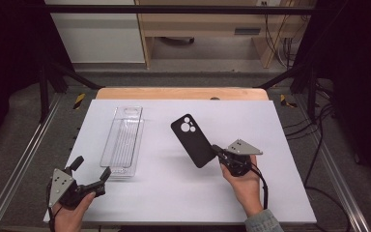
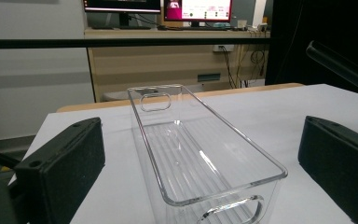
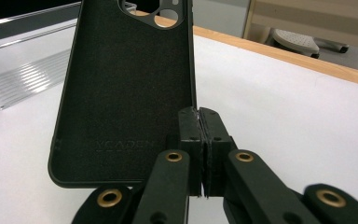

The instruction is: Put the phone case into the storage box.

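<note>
Claw, right (image 1: pixel 218 151): we see it pinching edge of black rubbery phone case (image 1: pixel 192 140), held tilted above white tabletop (image 1: pixel 174 193). Left claw (image 1: pixel 92 175) spread wide at near end of clear plastic rectangular bin (image 1: pixel 123 142).

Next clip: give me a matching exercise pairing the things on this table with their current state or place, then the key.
Things:
1. phone case
2. clear bin
3. left tool
4. right tool

States:
A. jaws open, at the near end of the bin
B. empty, lying lengthwise on the white mat
C. black, gripped by one edge, camera cut-outs at the far end
D. jaws shut on a thin edge

Pairs: 1-C, 2-B, 3-A, 4-D
</note>
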`<state>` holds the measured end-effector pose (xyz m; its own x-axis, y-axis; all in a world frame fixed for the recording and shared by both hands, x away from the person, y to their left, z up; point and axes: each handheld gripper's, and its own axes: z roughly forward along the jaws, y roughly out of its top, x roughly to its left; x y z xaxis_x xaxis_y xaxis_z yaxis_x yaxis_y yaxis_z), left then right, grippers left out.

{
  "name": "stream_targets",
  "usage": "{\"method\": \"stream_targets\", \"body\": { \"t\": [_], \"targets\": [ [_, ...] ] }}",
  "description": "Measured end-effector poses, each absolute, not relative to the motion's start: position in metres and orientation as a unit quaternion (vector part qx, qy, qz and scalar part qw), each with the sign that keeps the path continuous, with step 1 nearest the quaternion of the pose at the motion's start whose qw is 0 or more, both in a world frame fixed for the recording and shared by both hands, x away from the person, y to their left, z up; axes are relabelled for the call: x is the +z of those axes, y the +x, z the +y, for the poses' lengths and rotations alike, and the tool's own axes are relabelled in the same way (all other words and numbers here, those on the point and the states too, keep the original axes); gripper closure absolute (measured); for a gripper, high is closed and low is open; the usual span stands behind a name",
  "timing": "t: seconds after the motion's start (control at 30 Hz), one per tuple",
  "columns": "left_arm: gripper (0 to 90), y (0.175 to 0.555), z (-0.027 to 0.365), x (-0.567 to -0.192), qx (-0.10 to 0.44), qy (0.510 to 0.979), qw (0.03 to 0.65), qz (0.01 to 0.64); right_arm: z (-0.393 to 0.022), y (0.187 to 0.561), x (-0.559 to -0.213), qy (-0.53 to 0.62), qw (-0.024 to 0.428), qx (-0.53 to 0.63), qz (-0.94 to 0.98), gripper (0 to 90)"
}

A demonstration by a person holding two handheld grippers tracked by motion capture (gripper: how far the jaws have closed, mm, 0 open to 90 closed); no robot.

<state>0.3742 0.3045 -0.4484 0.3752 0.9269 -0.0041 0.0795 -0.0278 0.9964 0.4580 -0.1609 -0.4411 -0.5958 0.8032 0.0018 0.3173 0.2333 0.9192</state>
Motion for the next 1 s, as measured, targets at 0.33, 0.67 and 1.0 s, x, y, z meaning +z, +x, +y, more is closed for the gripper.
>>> {"method": "stream_targets", "body": {
  "t": [0.33, 0.67, 1.0],
  "targets": [
    [0.2, 0.372, 0.293, -0.446, 0.376, 0.616, 0.559, 0.407, -0.16, 0.453, -0.442, 0.37, 0.251, 0.494, 0.746, 89.2],
    [0.3, 0.372, 0.278, -0.44, 0.37, 0.623, 0.56, 0.401, -0.158, 0.451, -0.441, 0.362, 0.254, 0.498, 0.746, 89.2],
    [0.2, 0.373, 0.255, -0.433, 0.361, 0.64, 0.563, 0.379, -0.158, 0.451, -0.441, 0.361, 0.256, 0.502, 0.744, 89.2]
  ]
}}
